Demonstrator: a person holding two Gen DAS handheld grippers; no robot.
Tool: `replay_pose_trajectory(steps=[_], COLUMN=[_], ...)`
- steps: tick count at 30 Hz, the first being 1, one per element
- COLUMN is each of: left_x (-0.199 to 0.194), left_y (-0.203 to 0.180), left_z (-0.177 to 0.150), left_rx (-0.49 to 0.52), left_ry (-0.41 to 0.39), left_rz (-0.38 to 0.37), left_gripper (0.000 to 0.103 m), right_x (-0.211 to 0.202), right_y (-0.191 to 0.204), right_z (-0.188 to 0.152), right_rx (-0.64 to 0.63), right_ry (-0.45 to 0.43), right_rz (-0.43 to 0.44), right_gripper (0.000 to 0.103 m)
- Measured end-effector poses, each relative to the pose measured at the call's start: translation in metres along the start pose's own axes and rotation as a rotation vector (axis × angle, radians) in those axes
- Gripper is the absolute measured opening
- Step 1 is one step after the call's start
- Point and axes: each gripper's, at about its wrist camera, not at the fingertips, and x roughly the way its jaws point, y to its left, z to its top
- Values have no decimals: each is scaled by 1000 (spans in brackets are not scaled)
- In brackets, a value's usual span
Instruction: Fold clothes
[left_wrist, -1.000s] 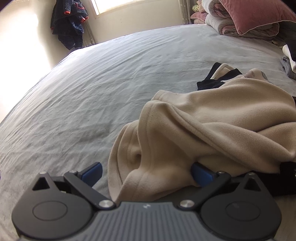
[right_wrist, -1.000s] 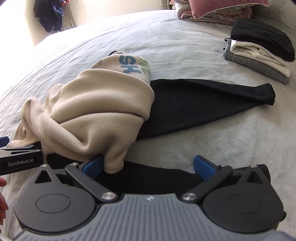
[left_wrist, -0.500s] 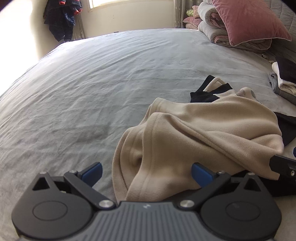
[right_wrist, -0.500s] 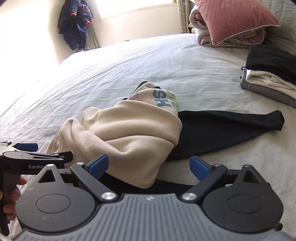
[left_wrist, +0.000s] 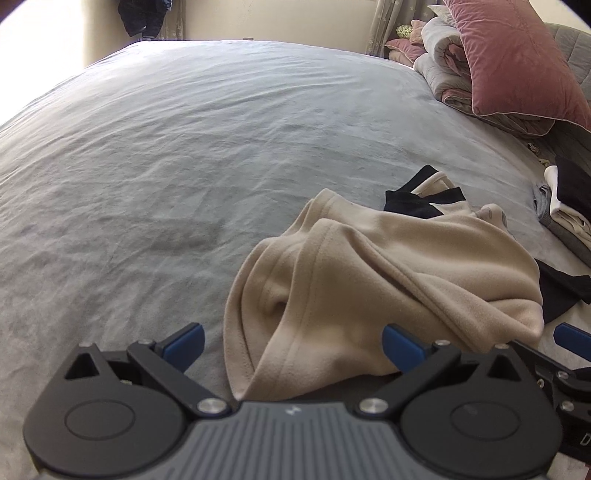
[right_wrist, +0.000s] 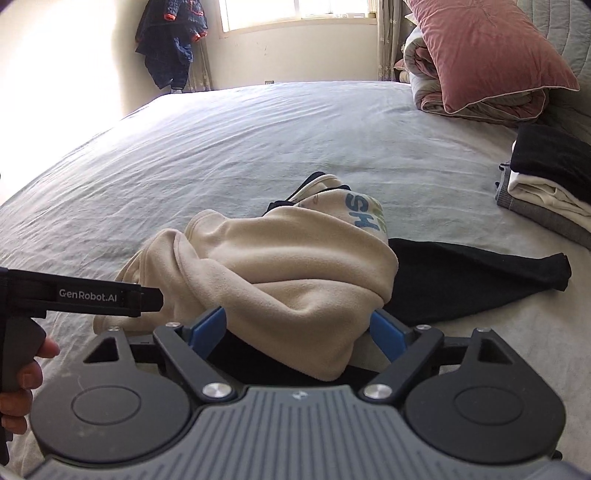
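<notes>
A crumpled cream fleece top (left_wrist: 369, 266) with black sleeves lies on the grey bed sheet (left_wrist: 184, 147). My left gripper (left_wrist: 293, 347) is open, its blue fingers wide on either side of the top's near hem, and the left pad is clear of the cloth. In the right wrist view the cream top (right_wrist: 295, 266) shows blue letters, and one black sleeve (right_wrist: 480, 277) stretches right. My right gripper (right_wrist: 297, 328) has its jaws closing around the top's near fold, and I see no firm pinch. The left gripper's black body (right_wrist: 92, 295) sits at the left, held by a hand (right_wrist: 22, 369).
A stack of folded clothes (right_wrist: 546, 184) stands at the right. A pink pillow (right_wrist: 480, 48) rests on a rolled quilt (right_wrist: 476, 103) at the back right. Dark clothes (right_wrist: 170, 44) hang by the window. Bare sheet spreads left and beyond the top.
Both grippers have risen and drawn back from the top. The right fingers have moved closer together around the cream fold. The left gripper's body now sits higher in the right wrist view.
</notes>
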Motion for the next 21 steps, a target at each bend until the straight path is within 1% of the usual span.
replay_pose_trajectory(steps=[1,2,4,6,9,11,12,13,14,15,16,17,20,21], left_x=[0,0,-1,-3,-6,-8,-9,-10,-11,-12,-13,-14,-17,-18], left_y=[2,3,6,9,11,12,11,11,11,10,10,12,18,20], left_z=[1,2,3,4,4,5,5,5,5,5,5,4,5,6], left_rx=[-7,-14,-18,-18,-17,-13,-6,5,16,27,35,36,21,13], left_ry=[14,27,30,24,9,0,-2,-6,-9,-13,-16,-18,-22,-24], left_rz=[-7,-19,-38,-49,-41,-39,-41,-41,-42,-42,-40,-37,-44,-48], left_gripper=[103,103,103,103,103,103,103,103,103,103,103,103,102,102], right_x=[0,0,2,6,13,17,19,21,21,21,18,15,3,-3], right_y=[2,4,8,12,17,19,19,19,17,16,12,9,2,2], right_z=[0,1,2,3,4,5,5,5,6,6,6,7,7,7], right_rx=[-4,-6,-9,-11,-11,-5,5,16,25,32,51,70,107,98], right_ry=[-5,-8,-12,-9,-5,-4,0,4,5,5,7,10,13,6], right_rz=[2,6,18,23,23,23,25,30,34,37,61,88,147,156], right_gripper=[81,80,74,72,69,61,54,50,41,28,9,1,2,2])
